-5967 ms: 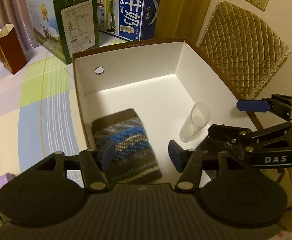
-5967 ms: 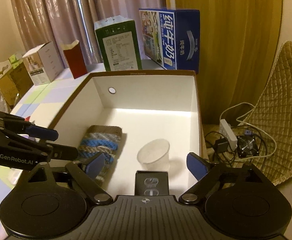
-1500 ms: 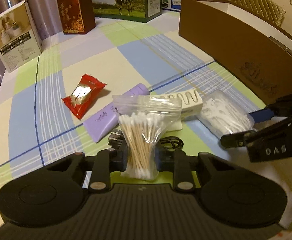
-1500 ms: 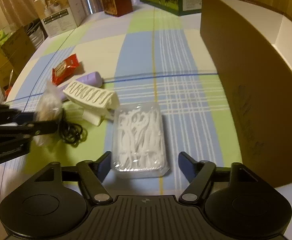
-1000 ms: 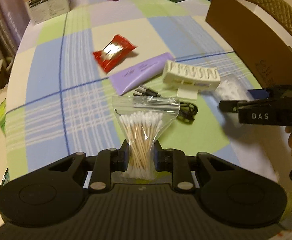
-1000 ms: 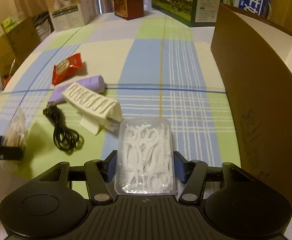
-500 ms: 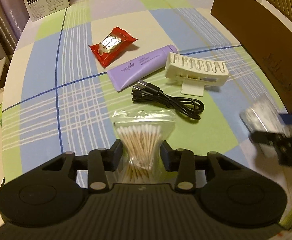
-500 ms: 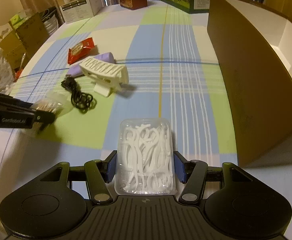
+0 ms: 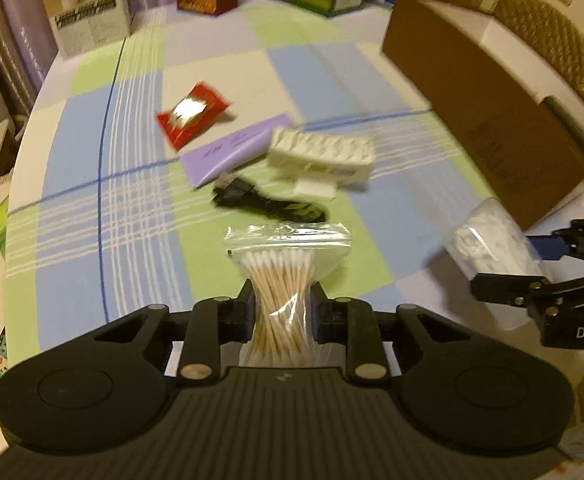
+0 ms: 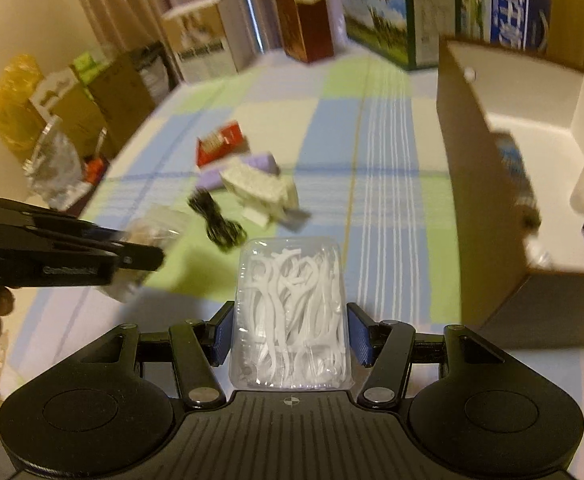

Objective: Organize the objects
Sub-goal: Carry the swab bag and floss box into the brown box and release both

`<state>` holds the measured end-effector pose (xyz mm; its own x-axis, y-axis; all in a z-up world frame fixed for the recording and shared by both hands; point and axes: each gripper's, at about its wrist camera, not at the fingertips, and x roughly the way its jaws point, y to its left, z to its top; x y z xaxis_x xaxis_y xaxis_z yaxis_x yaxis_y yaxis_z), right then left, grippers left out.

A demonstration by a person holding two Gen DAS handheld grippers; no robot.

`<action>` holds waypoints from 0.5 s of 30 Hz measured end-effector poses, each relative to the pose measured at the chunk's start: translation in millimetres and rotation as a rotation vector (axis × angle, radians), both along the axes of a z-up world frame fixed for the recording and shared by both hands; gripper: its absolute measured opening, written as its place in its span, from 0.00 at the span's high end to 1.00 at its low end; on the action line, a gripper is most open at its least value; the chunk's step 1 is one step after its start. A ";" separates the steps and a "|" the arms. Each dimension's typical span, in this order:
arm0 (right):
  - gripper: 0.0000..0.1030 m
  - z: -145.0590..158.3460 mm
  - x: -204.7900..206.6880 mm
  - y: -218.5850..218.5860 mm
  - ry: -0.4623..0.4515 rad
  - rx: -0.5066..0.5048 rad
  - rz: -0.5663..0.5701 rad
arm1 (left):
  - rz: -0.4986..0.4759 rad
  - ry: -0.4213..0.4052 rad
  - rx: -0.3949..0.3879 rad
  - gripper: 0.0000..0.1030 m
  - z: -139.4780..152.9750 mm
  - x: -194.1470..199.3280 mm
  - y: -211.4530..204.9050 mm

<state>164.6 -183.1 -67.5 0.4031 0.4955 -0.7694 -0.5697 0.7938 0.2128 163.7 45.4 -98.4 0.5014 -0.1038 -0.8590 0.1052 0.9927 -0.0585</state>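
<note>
Soft plastic bag of cotton swabs, light and slippery, is pinched at its waist by the left gripper, whose jaws have just been closing. Stiffer, the clear case of floss picks sits clamped across its sides in the right gripper; both look safest gripped mid-body.

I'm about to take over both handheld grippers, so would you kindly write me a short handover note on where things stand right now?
Left gripper: its jaws have just been closing on the clear zip bag of cotton swabs, held above the table.
Right gripper: shut on the clear plastic case of white floss picks, also lifted.
Done: the open brown cardboard box already holds several items.
Left on the checked tablecloth: red snack packet, purple tube, white slotted holder, black cable.
</note>
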 end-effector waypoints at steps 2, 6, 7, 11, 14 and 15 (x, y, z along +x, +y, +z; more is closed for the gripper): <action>0.47 13.0 -1.6 -7.2 -0.026 0.019 0.007 | -0.011 -0.030 -0.013 0.79 13.2 -1.2 -10.0; 0.47 33.6 -0.5 -25.3 -0.064 0.036 0.001 | -0.037 -0.082 -0.035 0.79 38.7 2.3 -34.2; 0.47 37.4 0.7 -30.5 -0.071 0.035 -0.005 | -0.046 -0.095 -0.037 0.79 45.3 4.0 -42.5; 0.47 52.6 7.2 -57.8 -0.099 0.036 -0.039 | -0.093 -0.142 -0.053 0.79 64.8 10.3 -73.7; 0.47 61.9 16.1 -82.9 -0.122 0.032 -0.075 | -0.125 -0.172 -0.062 0.79 74.5 16.5 -96.9; 0.47 66.0 19.4 -92.9 -0.130 0.028 -0.086 | -0.135 -0.180 -0.066 0.79 77.7 18.9 -104.9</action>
